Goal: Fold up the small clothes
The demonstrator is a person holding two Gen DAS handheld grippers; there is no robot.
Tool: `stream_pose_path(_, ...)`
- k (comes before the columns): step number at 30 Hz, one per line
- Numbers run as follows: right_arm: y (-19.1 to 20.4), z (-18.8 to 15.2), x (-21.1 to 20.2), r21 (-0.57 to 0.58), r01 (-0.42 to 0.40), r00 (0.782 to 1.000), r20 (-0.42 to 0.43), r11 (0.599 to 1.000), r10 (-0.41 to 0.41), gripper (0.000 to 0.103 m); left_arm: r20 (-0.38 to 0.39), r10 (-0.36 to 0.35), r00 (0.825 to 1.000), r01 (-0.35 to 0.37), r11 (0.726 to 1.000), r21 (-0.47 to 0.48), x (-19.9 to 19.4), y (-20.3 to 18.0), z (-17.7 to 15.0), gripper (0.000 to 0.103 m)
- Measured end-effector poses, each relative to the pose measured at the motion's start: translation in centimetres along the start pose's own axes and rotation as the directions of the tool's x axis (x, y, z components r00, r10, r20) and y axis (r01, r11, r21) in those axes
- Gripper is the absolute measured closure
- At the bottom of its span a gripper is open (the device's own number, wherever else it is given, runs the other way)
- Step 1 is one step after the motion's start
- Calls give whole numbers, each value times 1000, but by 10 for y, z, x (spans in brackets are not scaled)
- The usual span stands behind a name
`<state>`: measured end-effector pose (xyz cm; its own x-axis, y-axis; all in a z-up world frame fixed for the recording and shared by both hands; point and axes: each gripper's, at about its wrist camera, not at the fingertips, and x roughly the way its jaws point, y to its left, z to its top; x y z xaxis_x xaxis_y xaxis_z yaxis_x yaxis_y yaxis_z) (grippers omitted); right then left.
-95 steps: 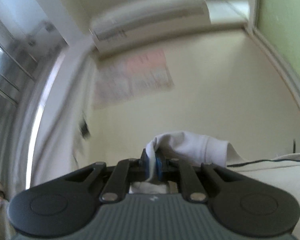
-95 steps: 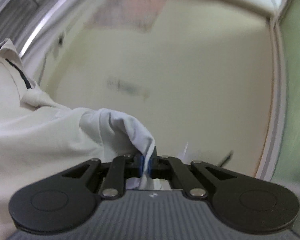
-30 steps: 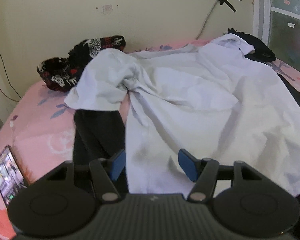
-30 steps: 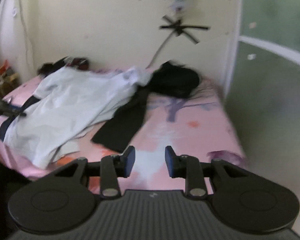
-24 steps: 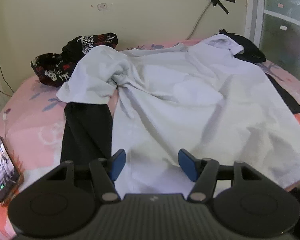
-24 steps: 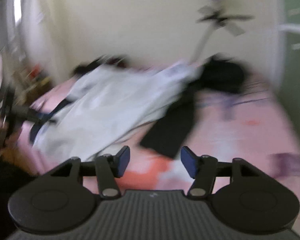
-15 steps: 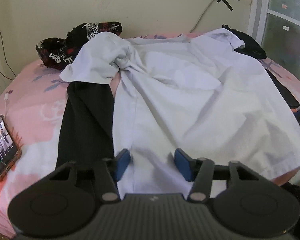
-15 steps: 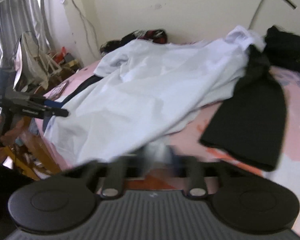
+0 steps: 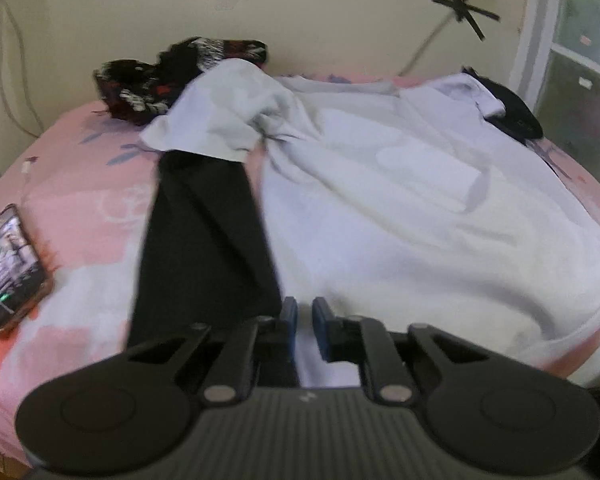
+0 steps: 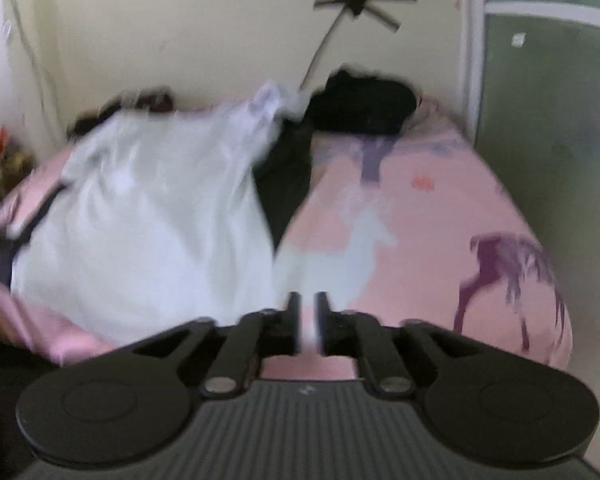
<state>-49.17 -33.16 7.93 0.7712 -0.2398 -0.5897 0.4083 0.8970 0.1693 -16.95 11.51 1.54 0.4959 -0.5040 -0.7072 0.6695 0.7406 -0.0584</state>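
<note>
While the left gripper (image 9: 304, 316) narrows its empty jaws, the white shirt (image 9: 400, 208) lies just beyond them.

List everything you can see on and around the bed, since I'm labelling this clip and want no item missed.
large white cotton shirt: one, white, spread over the middle of the bed
long black garment: one, black, flat beside the shirt, partly under its sleeve
black, red and white patterned cloth: one, bunched by the wall
black cloth heap: one, far corner
smartphone: one, screen lit, bed edge
pink printed bedsheet: one, covering the bed
black tape cross: one, on the wall
left tool: closing over the shirt's hem
right tool: opening, nothing between
</note>
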Motion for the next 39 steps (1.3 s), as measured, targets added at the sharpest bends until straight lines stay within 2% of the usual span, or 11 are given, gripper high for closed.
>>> stream_pose_path(1,-1,8,1,21,-21,999,47,1000,20,35,19,23,1000,-23,1000,-7,-6,5,0,89)
stream_pose_path(7,78,66,65,-170,-279,951,84,945,296,39,97,163,982,-150,980,-133,-35,45,-3,62)
stream_pose_path(15,286,111,176,-434,-621,762,-141,653,632,39,187,293,938,-233,929,-289,-87,93,-24,59)
stream_pose_path(20,397,113,279,-483,-597,796,-257,641,548,34,170,338,926,-261,896,-360,-103,120,-41,58)
stream_pose_path(22,425,100,310,-514,-599,798,-326,614,506,57,152,352,923,-274,882,-384,-104,129,-45,58)
stream_pose_path(24,445,91,311,-579,-581,803,-291,572,520,103,138,367,920,-287,870,-401,-106,136,-50,58)
stream_pose_path(25,454,93,312,-582,-587,797,-294,563,527,103,130,374,918,-294,864,-409,-106,139,-51,58)
stream_pose_path(30,434,157,298,-414,-692,699,-175,592,694,103,115,386,915,-303,848,-434,-100,151,-41,58)
stream_pose_path(33,371,219,277,-288,-705,677,-1,648,736,103,144,368,919,-277,859,-430,-93,150,-24,58)
stream_pose_path(36,282,256,263,-180,-668,709,141,722,691,103,184,328,927,-223,873,-434,-81,146,1,58)
stream_pose_path(39,192,255,263,-82,-554,805,200,829,558,103,230,265,937,-148,892,-427,-58,140,34,58)
